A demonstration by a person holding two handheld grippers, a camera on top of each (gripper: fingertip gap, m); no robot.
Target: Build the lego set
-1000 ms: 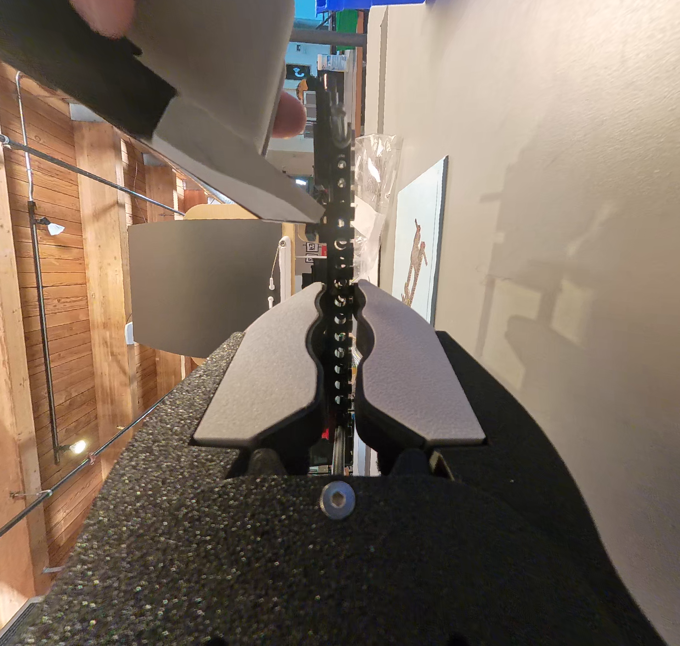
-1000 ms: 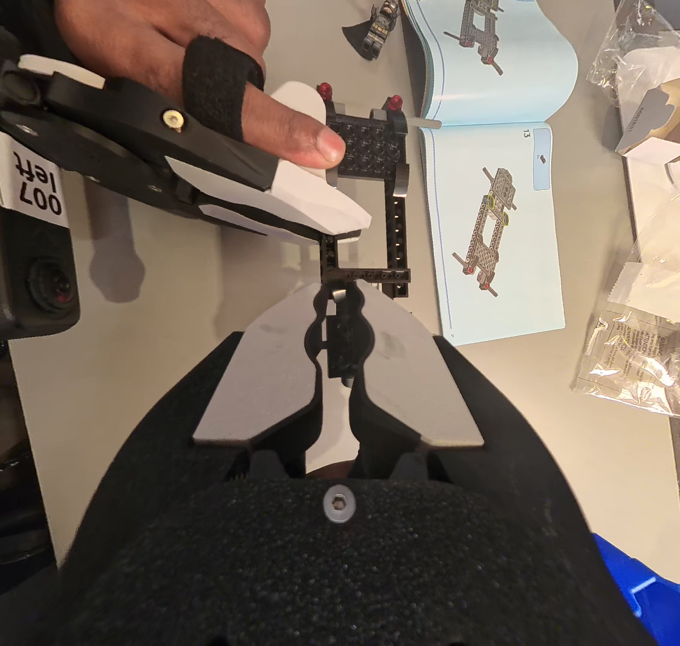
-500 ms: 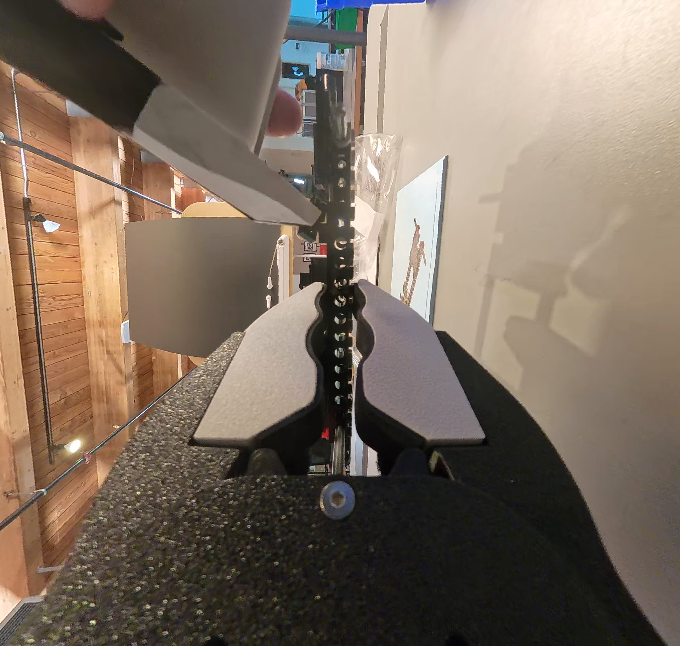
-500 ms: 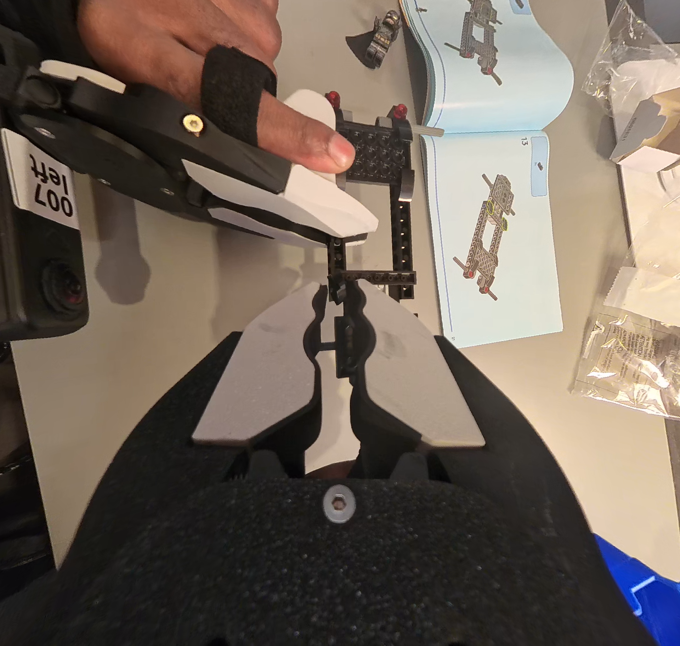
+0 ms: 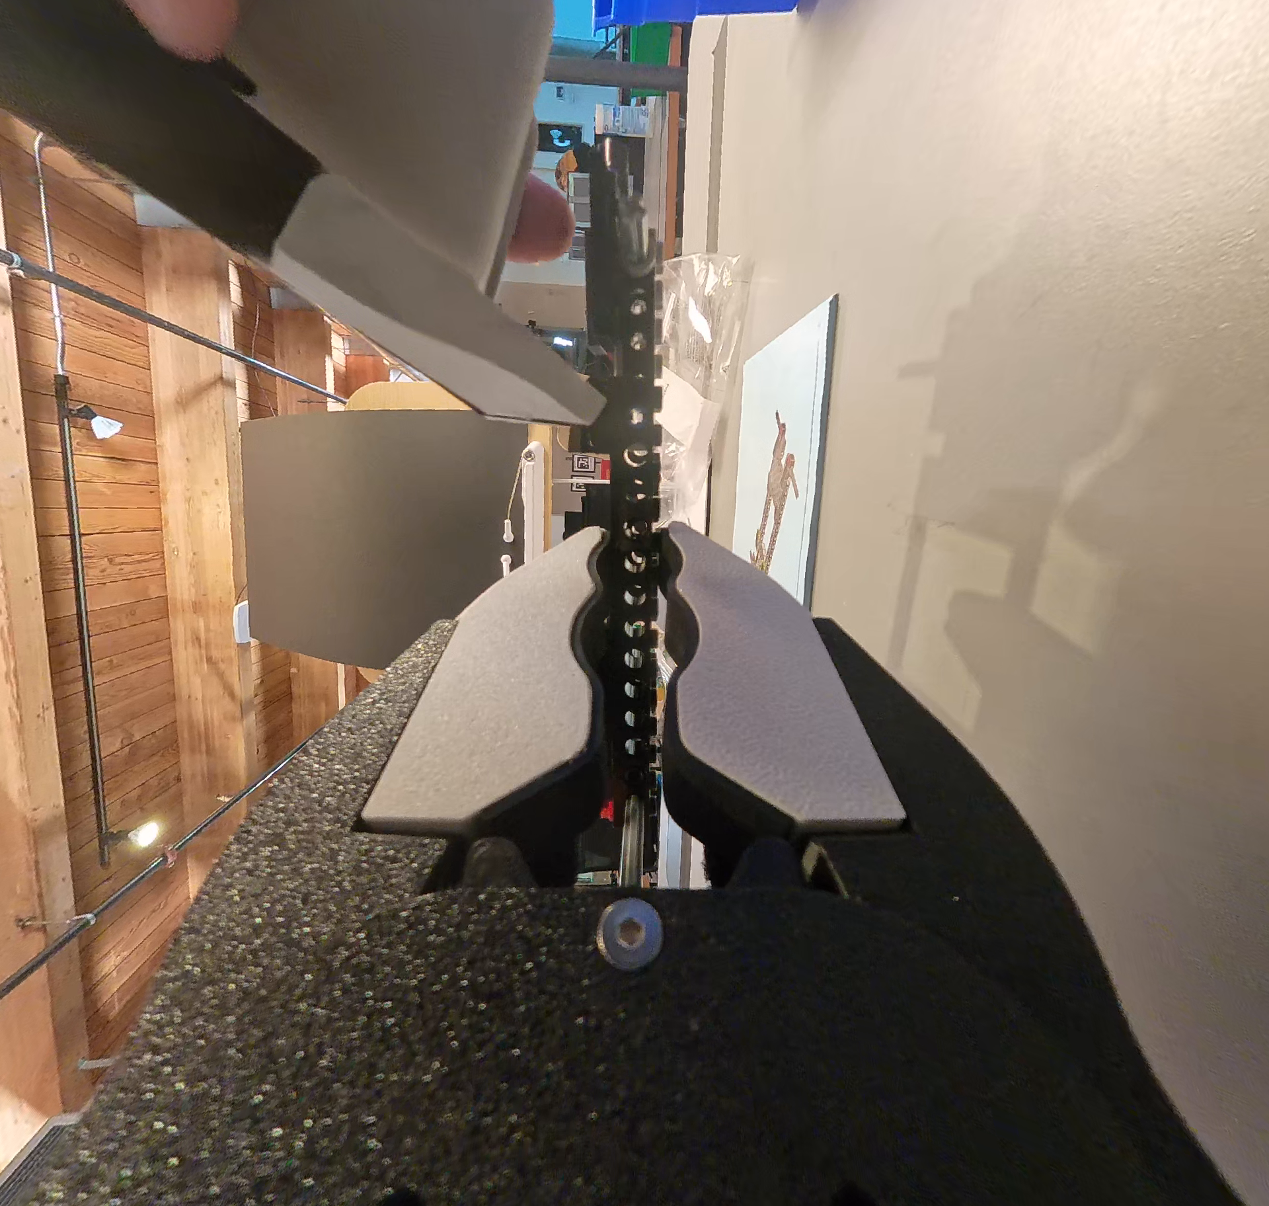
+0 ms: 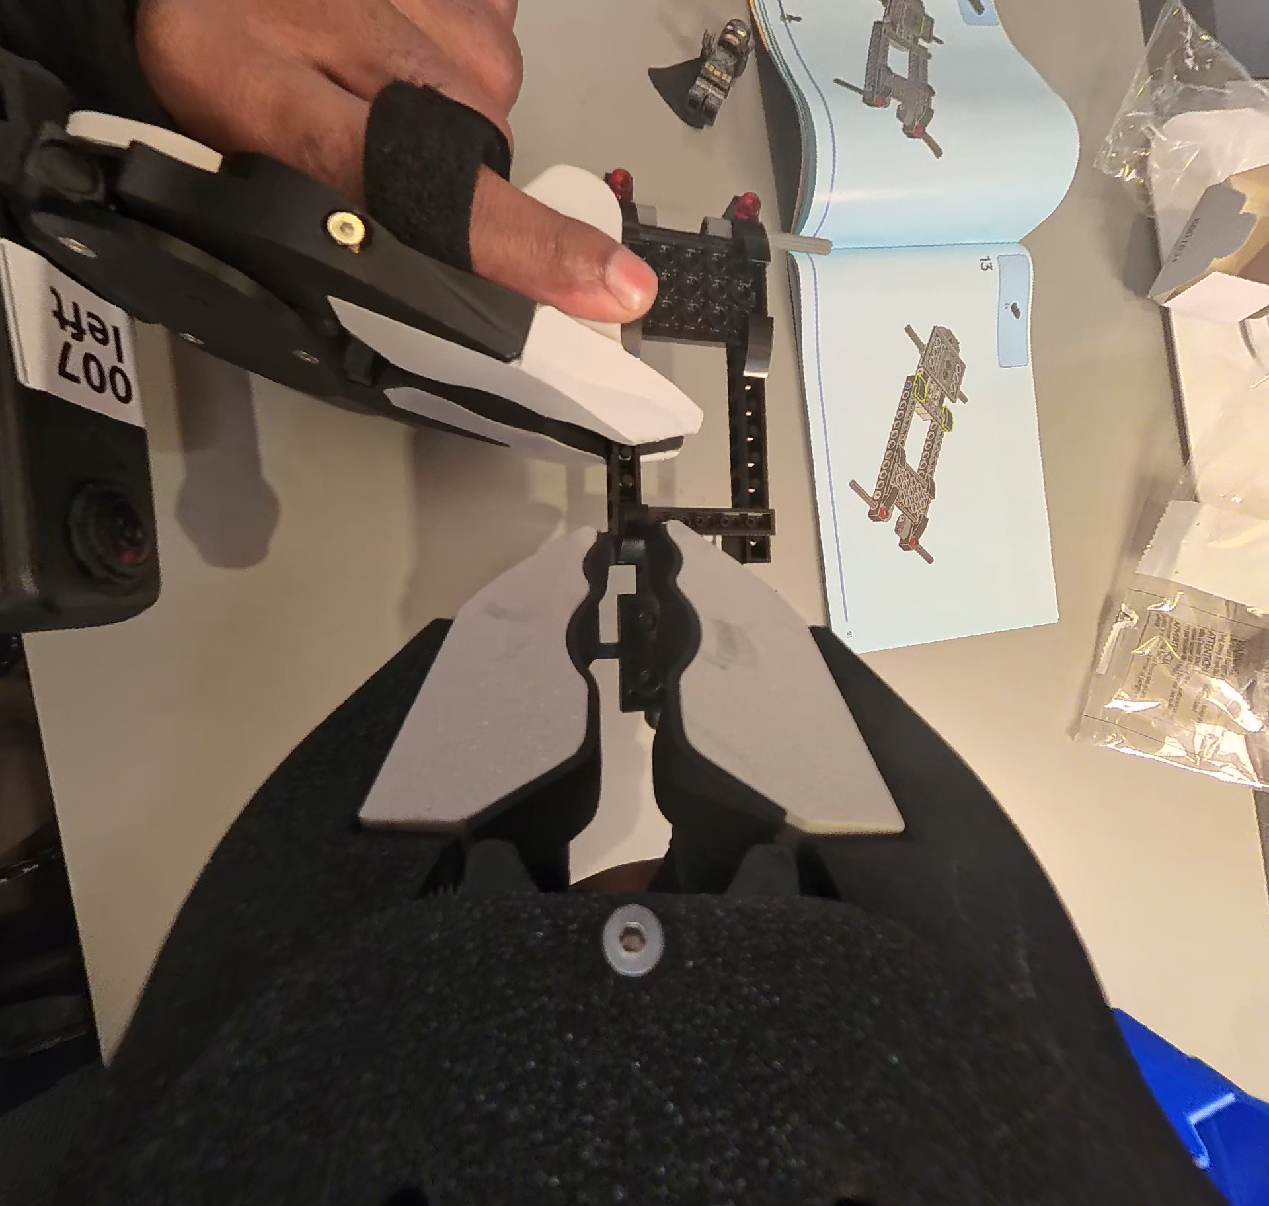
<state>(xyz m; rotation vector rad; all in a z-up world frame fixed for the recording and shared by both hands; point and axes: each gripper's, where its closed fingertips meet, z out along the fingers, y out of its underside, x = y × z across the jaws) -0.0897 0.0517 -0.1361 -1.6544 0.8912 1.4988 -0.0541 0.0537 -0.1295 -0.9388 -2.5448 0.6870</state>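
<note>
In the left wrist view my left gripper (image 5: 635,541) is shut on a long black beam with holes (image 5: 635,431), one side of a black brick frame held edge-on. The right wrist view shows that frame (image 6: 752,431), with a studded plate (image 6: 707,280) and red pins (image 6: 621,178) at its far end. There the left gripper (image 6: 659,438) clamps the frame's left beam. My right gripper (image 6: 633,544) is shut on a small black brick piece (image 6: 642,651) at the frame's near left corner. Its tips (image 5: 584,410) touch the beam in the left wrist view.
An open instruction booklet (image 6: 927,349) lies on the beige table (image 6: 275,623) right of the frame. A small dark minifigure (image 6: 721,67) lies beyond it. Clear plastic bags (image 6: 1181,678) and a torn cardboard box (image 6: 1222,225) are at the right. A blue bin (image 6: 1195,1104) is near right. Only a small space, under 4 cm, lies between the two pairs of fingers.
Both grippers keep their grips. The right gripper with its small black piece has edged closer to the frame's near left corner; the frame has shifted slightly in the right wrist view.
</note>
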